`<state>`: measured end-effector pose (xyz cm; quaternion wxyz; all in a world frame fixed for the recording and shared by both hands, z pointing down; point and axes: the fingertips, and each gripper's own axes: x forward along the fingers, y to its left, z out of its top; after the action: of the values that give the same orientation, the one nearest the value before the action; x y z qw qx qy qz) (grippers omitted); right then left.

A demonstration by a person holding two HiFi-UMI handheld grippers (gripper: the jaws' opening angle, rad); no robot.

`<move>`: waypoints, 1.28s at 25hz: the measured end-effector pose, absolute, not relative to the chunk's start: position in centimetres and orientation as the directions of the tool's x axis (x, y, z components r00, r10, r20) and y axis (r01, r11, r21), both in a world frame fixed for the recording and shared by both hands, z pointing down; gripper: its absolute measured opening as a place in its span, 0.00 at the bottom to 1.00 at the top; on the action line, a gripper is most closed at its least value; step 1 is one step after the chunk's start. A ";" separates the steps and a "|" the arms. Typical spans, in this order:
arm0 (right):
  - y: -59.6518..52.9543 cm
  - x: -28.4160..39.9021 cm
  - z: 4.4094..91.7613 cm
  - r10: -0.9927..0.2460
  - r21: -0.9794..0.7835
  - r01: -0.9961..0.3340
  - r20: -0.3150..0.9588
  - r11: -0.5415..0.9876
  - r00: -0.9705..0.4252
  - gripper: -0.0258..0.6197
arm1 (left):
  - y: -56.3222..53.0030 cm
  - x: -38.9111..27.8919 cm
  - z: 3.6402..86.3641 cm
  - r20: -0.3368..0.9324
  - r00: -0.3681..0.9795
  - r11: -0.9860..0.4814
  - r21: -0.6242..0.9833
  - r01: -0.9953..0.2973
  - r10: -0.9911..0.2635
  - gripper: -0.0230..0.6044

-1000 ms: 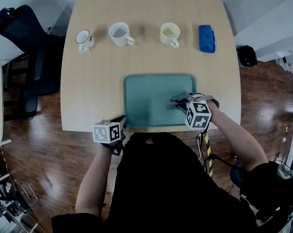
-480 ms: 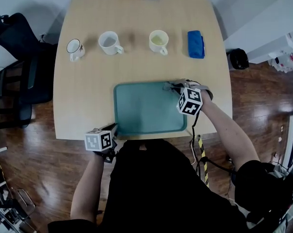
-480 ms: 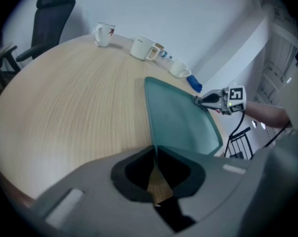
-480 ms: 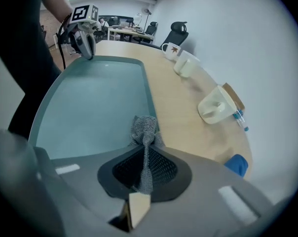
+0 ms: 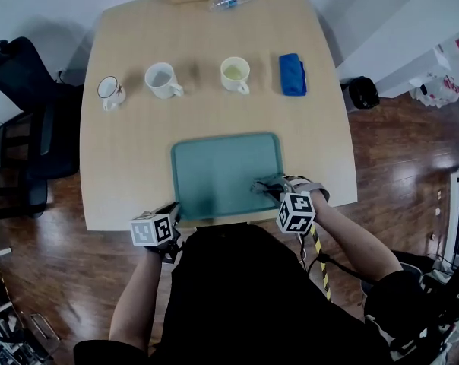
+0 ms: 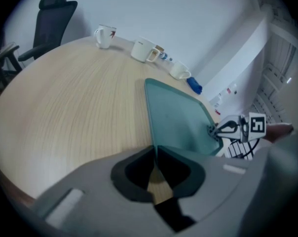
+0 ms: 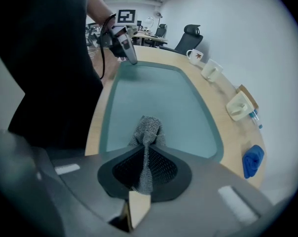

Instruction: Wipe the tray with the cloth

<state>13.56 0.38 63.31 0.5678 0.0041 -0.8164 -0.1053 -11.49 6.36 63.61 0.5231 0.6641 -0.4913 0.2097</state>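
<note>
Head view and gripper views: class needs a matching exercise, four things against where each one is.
1 grey cloth
2 blue cloth
3 bottle
4 tray

A at the far edge of the table
B right of the three mugs
C at the near edge, centred
D pinched by the right gripper

Pairs: 1-D, 2-B, 3-A, 4-C

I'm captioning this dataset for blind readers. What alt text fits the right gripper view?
The right gripper pinches a grey mesh cloth against the near end of a teal tray, while the left gripper holds the tray's far corner. White mugs and a blue cloth line the table beyond.
</note>
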 end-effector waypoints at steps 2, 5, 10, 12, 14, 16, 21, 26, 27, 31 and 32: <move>2.5 13.9 63.3 -0.092 0.143 0.123 0.931 0.982 -0.353 0.08 | 6.4 -11.5 63.7 0.791 0.436 0.031 0.495 -0.868 -0.430 0.08; 4.8 14.2 63.4 -0.035 0.087 0.136 0.937 0.987 -0.349 0.08 | 6.4 -11.4 63.7 0.788 0.442 0.031 0.502 -0.864 -0.429 0.08; 3.4 14.3 63.0 -0.020 0.068 0.125 0.938 0.990 -0.346 0.08 | 6.2 -11.3 63.4 0.790 0.431 0.028 0.491 -0.871 -0.435 0.08; -0.2 14.1 62.8 -0.106 0.146 0.092 0.932 0.985 -0.347 0.08 | 6.1 -11.6 63.2 0.794 0.420 0.030 0.481 -0.876 -0.440 0.08; -4.6 13.8 62.7 -0.184 0.214 0.053 0.925 0.975 -0.332 0.08 | 6.2 -11.4 63.4 0.789 0.432 0.027 0.491 -0.870 -0.438 0.08; -8.8 13.8 62.7 -0.237 0.257 0.026 0.923 0.966 -0.303 0.08 | 6.3 -11.3 63.4 0.786 0.438 0.025 0.497 -0.867 -0.437 0.08; -14.9 14.0 62.8 -0.296 0.307 0.005 0.922 0.952 -0.250 0.08 | 5.9 -11.1 63.3 0.789 0.435 0.024 0.493 -0.870 -0.433 0.08; -12.4 14.1 63.0 -0.271 0.282 0.005 0.927 0.960 -0.259 0.08 | 6.1 -11.4 63.4 0.789 0.433 0.019 0.489 -0.872 -0.436 0.08; -11.3 14.4 63.1 -0.262 0.274 0.009 0.928 0.962 -0.264 0.08 | 6.1 -11.4 63.5 0.789 0.433 0.017 0.488 -0.872 -0.436 0.08; -6.0 15.3 63.2 -0.213 0.230 0.030 0.936 0.973 -0.280 0.08 | 6.2 -11.4 63.7 0.789 0.436 0.011 0.488 -0.873 -0.434 0.08; -4.4 15.5 63.2 -0.197 0.216 0.039 0.939 0.976 -0.282 0.08 | 6.2 -11.4 63.7 0.788 0.437 0.009 0.489 -0.872 -0.434 0.08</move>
<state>15.50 -4.42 63.25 0.5969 0.0499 -0.7947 -0.0987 -11.43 6.19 63.68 0.5174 0.6713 -0.4867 0.2117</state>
